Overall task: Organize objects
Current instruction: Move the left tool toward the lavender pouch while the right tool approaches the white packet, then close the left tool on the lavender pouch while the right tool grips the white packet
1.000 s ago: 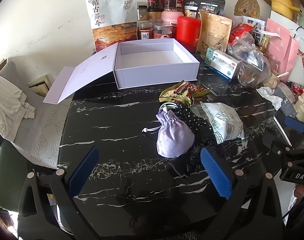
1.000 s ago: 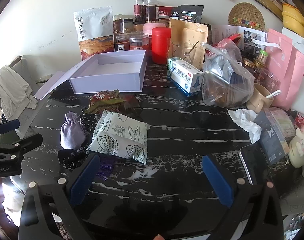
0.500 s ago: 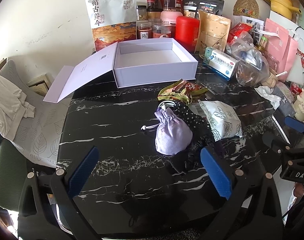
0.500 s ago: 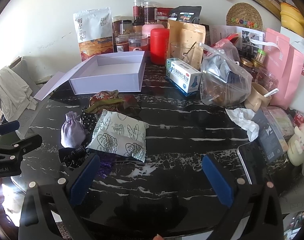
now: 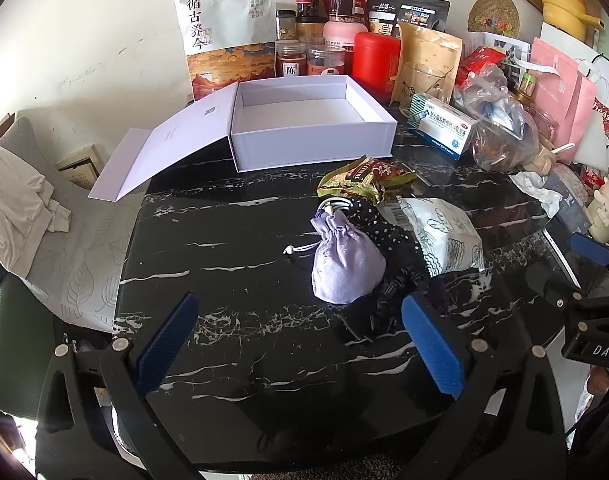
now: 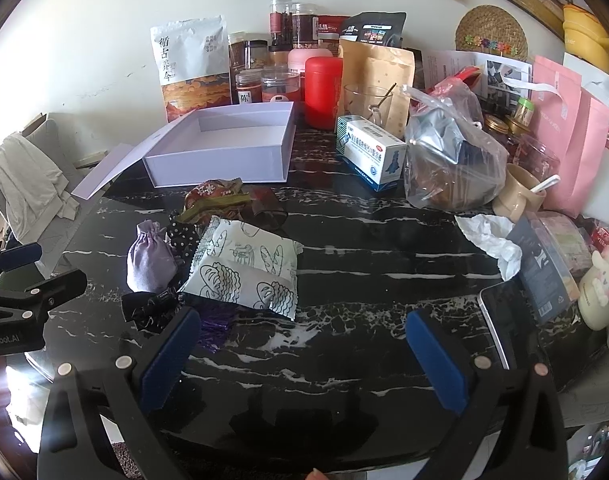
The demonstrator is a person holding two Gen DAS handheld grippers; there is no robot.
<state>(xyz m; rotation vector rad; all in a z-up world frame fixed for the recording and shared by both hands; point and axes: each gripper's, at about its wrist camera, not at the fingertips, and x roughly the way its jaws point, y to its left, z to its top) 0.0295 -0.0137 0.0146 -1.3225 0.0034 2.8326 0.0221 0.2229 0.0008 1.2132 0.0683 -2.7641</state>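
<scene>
Lavender drawstring pouch (image 5: 346, 266) lies on the black marble table (image 5: 224, 248), ahead of the left gripper (image 5: 300, 340), whose jaws are wide apart and empty. Right gripper (image 6: 304, 354) also gapes. Only its view shows the white patterned packet (image 6: 246, 266) whole, beside the pouch.

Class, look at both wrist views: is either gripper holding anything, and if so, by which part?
Nothing is held. The left gripper and right gripper both have their jaws wide open above the black marble table, short of the purple drawstring pouch.
</scene>
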